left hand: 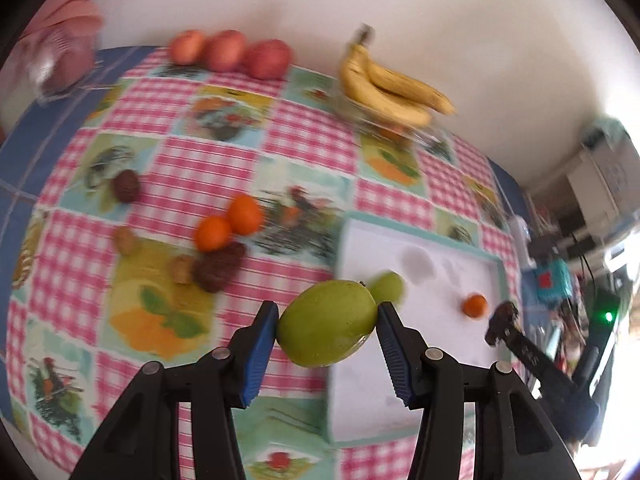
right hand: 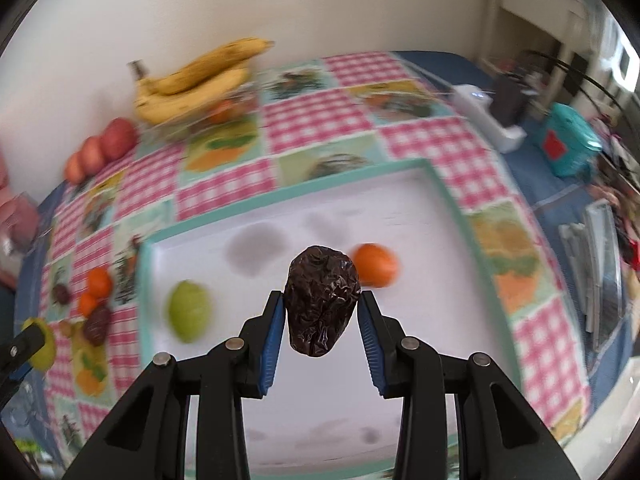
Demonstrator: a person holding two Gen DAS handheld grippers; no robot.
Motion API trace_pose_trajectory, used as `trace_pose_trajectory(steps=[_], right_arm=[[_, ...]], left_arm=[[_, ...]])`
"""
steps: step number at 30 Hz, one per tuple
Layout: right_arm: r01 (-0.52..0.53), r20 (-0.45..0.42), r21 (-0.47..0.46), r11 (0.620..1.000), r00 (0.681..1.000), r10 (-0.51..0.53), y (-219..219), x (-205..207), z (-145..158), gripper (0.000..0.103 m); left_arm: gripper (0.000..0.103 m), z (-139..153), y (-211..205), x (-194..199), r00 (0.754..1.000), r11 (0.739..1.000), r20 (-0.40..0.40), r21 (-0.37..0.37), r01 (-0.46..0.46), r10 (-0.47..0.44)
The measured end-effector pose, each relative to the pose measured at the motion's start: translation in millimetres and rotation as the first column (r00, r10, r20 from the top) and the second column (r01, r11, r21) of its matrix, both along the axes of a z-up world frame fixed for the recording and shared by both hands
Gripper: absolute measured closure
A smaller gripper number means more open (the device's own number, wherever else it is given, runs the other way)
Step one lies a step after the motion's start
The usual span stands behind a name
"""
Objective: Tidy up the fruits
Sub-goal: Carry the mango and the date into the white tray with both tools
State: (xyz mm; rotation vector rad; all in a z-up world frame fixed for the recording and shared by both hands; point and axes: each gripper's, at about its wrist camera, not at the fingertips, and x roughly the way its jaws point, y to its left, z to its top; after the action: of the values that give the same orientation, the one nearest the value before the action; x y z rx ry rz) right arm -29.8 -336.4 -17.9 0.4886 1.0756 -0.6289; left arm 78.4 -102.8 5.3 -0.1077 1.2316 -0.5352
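Left gripper (left hand: 327, 322) clamped on a smooth, waxy green fruit (left hand: 327, 323), oval, small dark stem nub on top; ribbed blue pads (left hand: 262, 346) pressing both flanks, fruit lifted above the near-left edge of the tray (left hand: 400, 400). Right gripper (right hand: 322, 307) clamped on a dark, wrinkled, glossy date (right hand: 322, 300), pointed end down, suspended over the tray's middle.

Tray flat, white, matte, teal rim; faint grey smudges on its floor. Lying in it: a second, smaller green fruit (right hand: 189, 311) toward the left side, a small round orange citrus (right hand: 375, 265) just behind the date. Both blurred.

Tablecloth (left hand: 192, 160) glossy, pink gingham squares alternating with printed fruit panels. Loose on the cloth left of the tray: two more orange citrus (left hand: 230, 226), dark wrinkled dates (left hand: 218, 268), tan walnut-like nuts (left hand: 127, 240). Against the wall: three reddish apples (left hand: 230, 52) in a row, a speckled yellow banana bunch (left hand: 392, 84) resting on a clear dish.

No legible writing; everything motion-blurred.
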Motion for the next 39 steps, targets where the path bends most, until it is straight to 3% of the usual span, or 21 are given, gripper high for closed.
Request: trace_pose_trajectory(steps=[7, 15, 22, 27, 39], right_arm=[[0.116, 0.002, -0.015, 0.993, 0.993, -0.116, -37, -30, 1, 0.064], [0.139, 0.03, -0.027, 0.99, 0.99, -0.138, -51, -36, 3, 0.064], [0.116, 0.031, -0.03, 0.993, 0.993, -0.115, -58, -25, -16, 0.064], [0.12, 0.002, -0.023, 0.992, 0.993, -0.12, -65, -23, -30, 0.064], [0.113, -0.029, -0.015, 0.994, 0.993, -0.113, -67, -20, -42, 0.064]], left_arm=[[0.05, -7, -61, -33, 0.987, 0.987, -0.005, 0.004, 0.163, -0.163], [0.05, -22, -112, -49, 0.957, 0.958, 0.066, 0.054, 0.28, -0.284], [0.05, -50, -131, -38, 0.961, 0.963, 0.084, 0.077, 0.259, -0.265], [0.05, -63, -136, -32, 0.964, 0.966, 0.068, 0.049, 0.253, -0.256], [0.05, -74, -147, -38, 0.958, 0.958, 0.057, 0.073, 0.276, -0.281]])
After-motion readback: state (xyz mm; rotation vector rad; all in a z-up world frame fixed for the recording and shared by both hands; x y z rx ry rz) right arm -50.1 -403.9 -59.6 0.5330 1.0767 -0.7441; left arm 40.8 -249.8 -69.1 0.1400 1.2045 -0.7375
